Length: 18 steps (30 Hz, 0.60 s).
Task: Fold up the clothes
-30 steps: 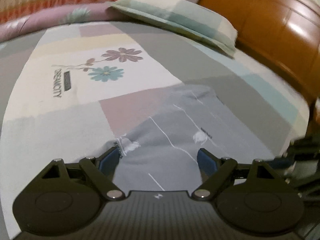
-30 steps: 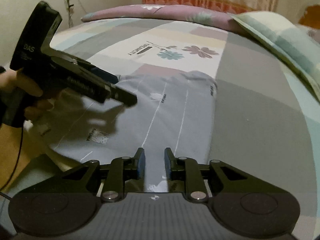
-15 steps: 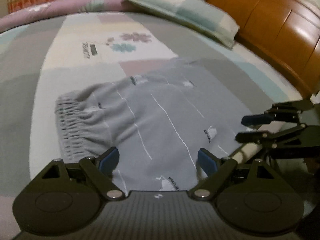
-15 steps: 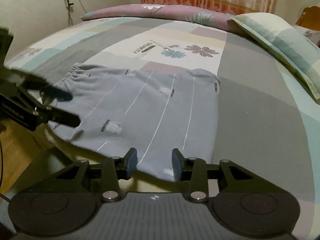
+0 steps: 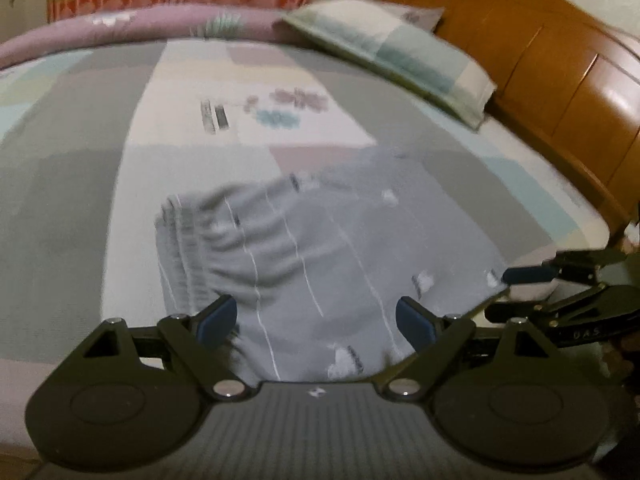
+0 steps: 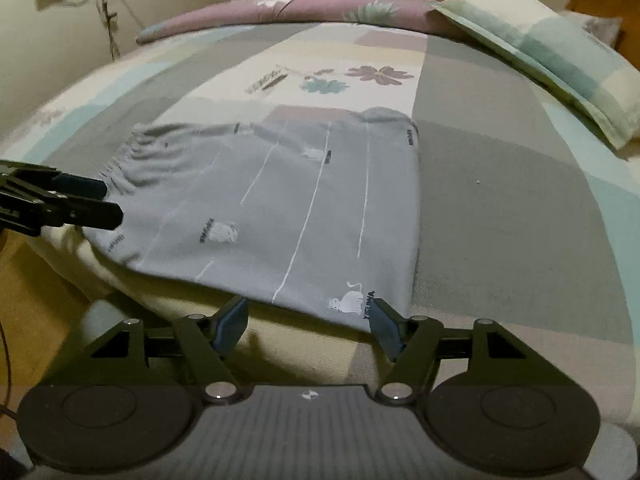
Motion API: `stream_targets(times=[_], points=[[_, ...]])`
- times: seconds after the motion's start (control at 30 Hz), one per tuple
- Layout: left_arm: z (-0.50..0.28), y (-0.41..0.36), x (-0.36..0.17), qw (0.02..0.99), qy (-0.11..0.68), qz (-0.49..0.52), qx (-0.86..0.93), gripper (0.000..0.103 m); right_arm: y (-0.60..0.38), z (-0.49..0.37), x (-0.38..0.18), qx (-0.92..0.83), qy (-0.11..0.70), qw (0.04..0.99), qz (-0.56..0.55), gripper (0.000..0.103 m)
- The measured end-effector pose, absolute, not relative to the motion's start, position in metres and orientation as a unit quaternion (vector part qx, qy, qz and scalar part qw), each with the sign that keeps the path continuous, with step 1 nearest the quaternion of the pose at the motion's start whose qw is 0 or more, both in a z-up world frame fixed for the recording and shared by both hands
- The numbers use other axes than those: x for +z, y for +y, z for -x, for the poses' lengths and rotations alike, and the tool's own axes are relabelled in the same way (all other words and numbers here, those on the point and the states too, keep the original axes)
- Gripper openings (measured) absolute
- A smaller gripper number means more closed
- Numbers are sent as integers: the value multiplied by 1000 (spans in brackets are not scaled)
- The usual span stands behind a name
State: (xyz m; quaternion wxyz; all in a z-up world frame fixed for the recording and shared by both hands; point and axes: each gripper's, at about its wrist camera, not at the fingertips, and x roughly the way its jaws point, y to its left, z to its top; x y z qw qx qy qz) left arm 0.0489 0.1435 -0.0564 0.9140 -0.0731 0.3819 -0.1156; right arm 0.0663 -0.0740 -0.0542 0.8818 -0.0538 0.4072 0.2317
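Grey shorts with thin white stripes and small white cat prints [image 6: 304, 200] lie flat on the bed, elastic waistband at the left, near hem over the bed's edge. In the left wrist view the shorts [image 5: 320, 256] lie just ahead. My left gripper [image 5: 316, 320] is open and empty over the near waistband corner; it also shows in the right wrist view [image 6: 92, 200]. My right gripper [image 6: 308, 328] is open and empty, just short of the near hem; it also shows at the right of the left wrist view [image 5: 528, 284].
The bed has a patchwork sheet [image 6: 500, 200] with a flower print. A checked pillow [image 6: 560, 60] lies at the back right, against a wooden headboard [image 5: 560, 92]. A rolled purple quilt [image 6: 300, 8] runs along the far side. The floor [image 6: 36, 280] lies below the near edge.
Both grippers have drawn back from the shorts toward the near edge of the bed. The right gripper's jaws have opened wider. The shorts now lie spread flat.
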Motion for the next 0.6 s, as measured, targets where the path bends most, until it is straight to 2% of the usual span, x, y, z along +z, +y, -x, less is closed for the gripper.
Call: stream_targets(times=[0.17,0.43,0.6], points=[[-52,146,-44,921,366,72,-113,87,-76,-69,-42,225,387,893,52,75],[-66,144,-72,913,391,75,-89,87,-70,-72,-38,220,381,897,51,77],[-57,154,-53,919,370,96,-96,87,-77,-73,-35,220,377,899,39,80]])
